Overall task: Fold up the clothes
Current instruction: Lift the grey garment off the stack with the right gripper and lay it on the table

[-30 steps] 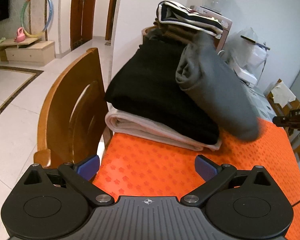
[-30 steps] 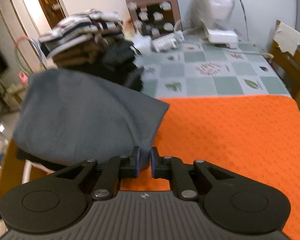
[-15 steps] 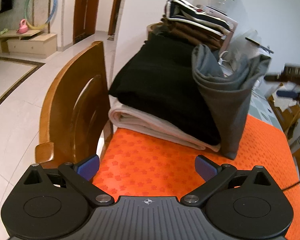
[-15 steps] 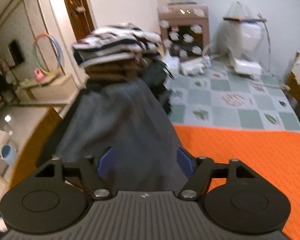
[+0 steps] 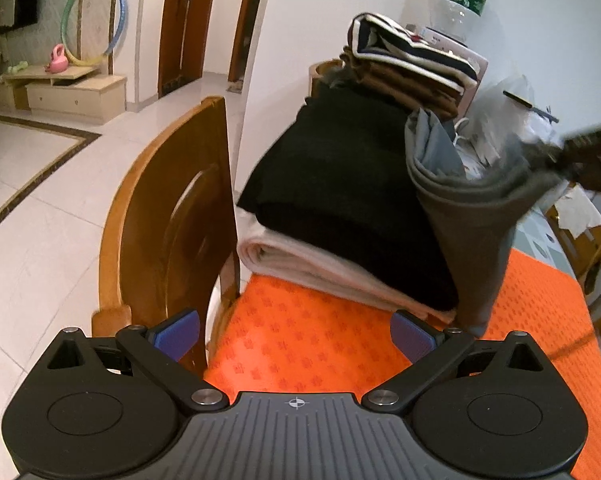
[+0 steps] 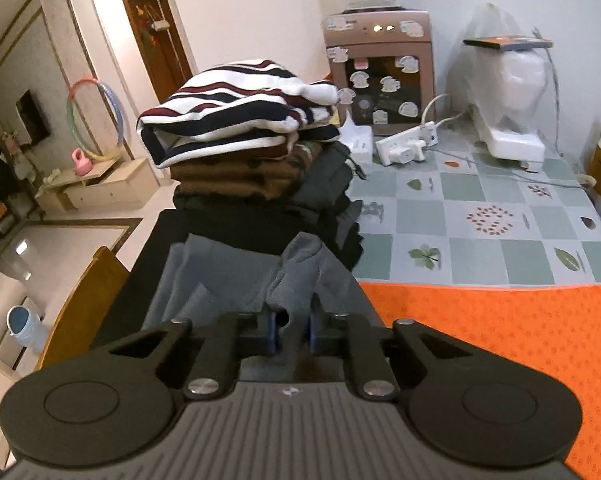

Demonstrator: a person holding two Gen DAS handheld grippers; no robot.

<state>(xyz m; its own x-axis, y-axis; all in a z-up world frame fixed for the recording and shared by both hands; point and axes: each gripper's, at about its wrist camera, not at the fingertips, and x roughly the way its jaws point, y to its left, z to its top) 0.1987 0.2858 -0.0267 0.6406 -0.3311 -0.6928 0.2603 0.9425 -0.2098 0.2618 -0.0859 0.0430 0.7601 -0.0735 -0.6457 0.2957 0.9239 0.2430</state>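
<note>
White walls and a pale tiled floor (image 5: 40,184) frame the scene; we see a wooden door (image 6: 156,40) and a coloured hoop (image 5: 94,24) leaning on the far wall. Nearer, a table bears an orange cloth (image 5: 320,340) at our end and a checked leaf-print cloth (image 6: 500,216) beyond it. Beside the table's left edge stands a wooden chair (image 5: 172,216), its back facing us in the left wrist view. On the orange cloth lies a pile of folded clothes: a cream garment (image 5: 320,268) at the bottom and a black garment (image 5: 340,184) upon it. Behind these, a taller stack carries brown pieces (image 6: 236,172) topped by a striped top (image 6: 236,108). Against the wall we note a water dispenser (image 6: 380,72) and a white sewing machine (image 6: 508,92). A grey garment (image 5: 472,232) hangs beside the black one, its lower edge down at the orange cloth and its upper corner lifted. Our right gripper (image 6: 292,330) has its jaws closing on a bunched fold of this grey garment, which lies between the pads. Our left gripper (image 5: 296,336) hovers above the orange cloth with jaws wide apart and nothing between them.
</note>
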